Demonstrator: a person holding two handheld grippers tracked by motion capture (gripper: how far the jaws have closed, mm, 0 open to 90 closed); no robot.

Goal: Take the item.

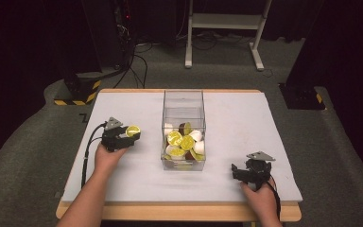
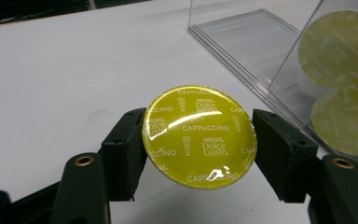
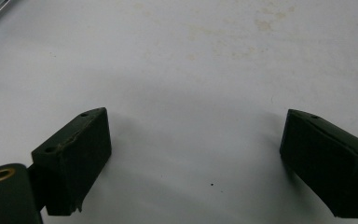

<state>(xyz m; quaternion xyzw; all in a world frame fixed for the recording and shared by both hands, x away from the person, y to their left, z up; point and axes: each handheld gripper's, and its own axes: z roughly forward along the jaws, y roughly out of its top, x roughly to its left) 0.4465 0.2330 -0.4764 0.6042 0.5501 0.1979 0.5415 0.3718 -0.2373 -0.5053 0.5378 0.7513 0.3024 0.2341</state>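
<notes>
your left gripper (image 2: 198, 140) is clamped on a yellow capsule (image 2: 199, 135), held above the white table (image 1: 246, 118), left of the clear box (image 1: 183, 101) of capsules. your right gripper (image 3: 193, 158) rests near the table's front right, jaws spread wide with nothing between them.

Left gripper (image 1: 123, 137) holds a yellow capsule (image 1: 133, 131); clear box (image 1: 183, 101) (capsule-filled) stands beside it.

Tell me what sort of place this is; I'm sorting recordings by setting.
Probably a lab or test room, not a home: a white-topped table on grey carpet, a clear plastic box of coffee capsules, black curtains, a cabled equipment rack and hazard-striped stand feet behind.
</notes>
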